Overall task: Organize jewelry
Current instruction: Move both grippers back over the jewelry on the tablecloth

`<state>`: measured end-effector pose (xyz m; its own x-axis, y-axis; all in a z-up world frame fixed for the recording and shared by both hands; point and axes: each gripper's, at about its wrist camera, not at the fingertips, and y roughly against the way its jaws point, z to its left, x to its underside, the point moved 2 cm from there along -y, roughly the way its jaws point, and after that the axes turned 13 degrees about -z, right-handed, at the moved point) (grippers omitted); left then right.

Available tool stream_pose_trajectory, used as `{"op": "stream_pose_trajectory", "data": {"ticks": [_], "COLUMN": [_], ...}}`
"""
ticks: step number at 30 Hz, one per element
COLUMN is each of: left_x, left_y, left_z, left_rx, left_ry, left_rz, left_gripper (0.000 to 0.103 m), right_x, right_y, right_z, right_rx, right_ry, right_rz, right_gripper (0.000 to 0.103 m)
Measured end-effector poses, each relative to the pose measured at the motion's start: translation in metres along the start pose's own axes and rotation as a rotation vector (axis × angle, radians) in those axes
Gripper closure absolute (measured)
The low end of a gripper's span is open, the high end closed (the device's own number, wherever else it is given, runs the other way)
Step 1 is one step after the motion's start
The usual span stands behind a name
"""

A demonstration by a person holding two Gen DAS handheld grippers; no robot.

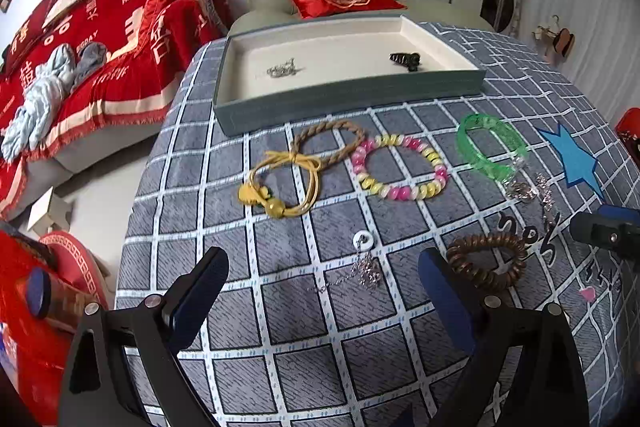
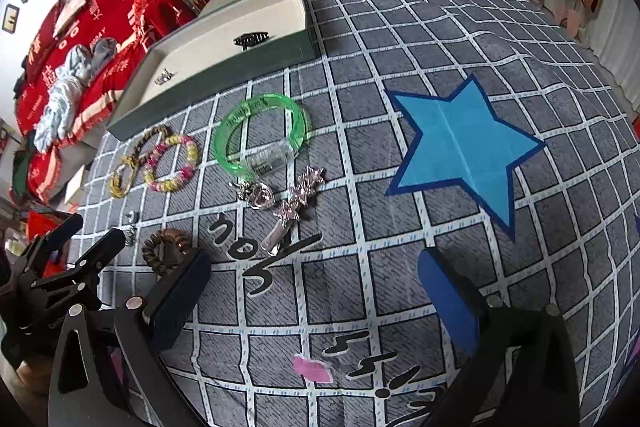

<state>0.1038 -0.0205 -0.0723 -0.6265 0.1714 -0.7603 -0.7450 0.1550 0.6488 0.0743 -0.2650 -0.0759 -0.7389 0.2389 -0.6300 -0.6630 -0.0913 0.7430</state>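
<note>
Hovering w/ both hand-held grippers, left [image 1: 324,291] and right [image 2: 316,291], jaws wide apart, nothing held. Silver chain w/ white ring [image 1: 366,263] lies on the bench [image 1: 280,307] between left's fingers: light, floppy, prob. slippery; pinch the ring. Tray [image 1: 348,95] sits behind.

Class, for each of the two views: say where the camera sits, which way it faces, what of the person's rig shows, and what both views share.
Left wrist: sits on the left gripper, angled down over the checked tablecloth toward the tray and armchair; its own open jaws frame a silver chain, and the right gripper's tip shows at the right edge.
Right wrist: sits on the right gripper, facing down at the blue star and green bangle; its open jaws and the left gripper show.
Shared: tray, green bangle, brown coil tie, pink-yellow bracelet.
</note>
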Motion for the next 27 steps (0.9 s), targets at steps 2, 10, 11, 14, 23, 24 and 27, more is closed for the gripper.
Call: {"op": "stream_pose_trajectory", "data": {"ticks": [2, 10, 11, 14, 23, 24, 27], "left_x": [0.002, 0.006, 0.007, 0.008, 0.007, 0.007, 0.008], "left_y": [-0.003, -0.014, -0.016, -0.018, -0.017, -0.017, -0.012], "left_z": [0.001, 0.003, 0.003, 0.002, -0.008, -0.008, -0.01], "left_rx": [-0.005, 0.0, 0.001, 0.01, 0.062, 0.061, 0.074], "left_ry": [0.007, 0.009, 0.012, 0.018, 0.036, 0.033, 0.028], "left_rz": [0.005, 0.033, 0.039, 0.042, 0.035, 0.035, 0.019], "left_gripper": [0.0, 0.005, 0.005, 0.005, 0.019, 0.019, 0.039], "right_x": [0.0, 0.0, 0.0, -0.001, 0.001, 0.002, 0.002], "right_y": [-0.001, -0.016, -0.018, -0.021, -0.021, -0.02, -0.018], "right_z": [0.002, 0.009, 0.01, 0.015, 0.03, 0.03, 0.032], "right_rx": [0.014, 0.096, 0.1, 0.126, 0.161, 0.159, 0.15], "right_ry": [0.005, 0.049, 0.053, 0.083, 0.169, 0.171, 0.177], "right_rz": [-0.003, -0.003, 0.0, -0.01, -0.027, -0.028, -0.031], "right_gripper": [0.0, 0.002, 0.005, 0.01, 0.033, 0.035, 0.052]}}
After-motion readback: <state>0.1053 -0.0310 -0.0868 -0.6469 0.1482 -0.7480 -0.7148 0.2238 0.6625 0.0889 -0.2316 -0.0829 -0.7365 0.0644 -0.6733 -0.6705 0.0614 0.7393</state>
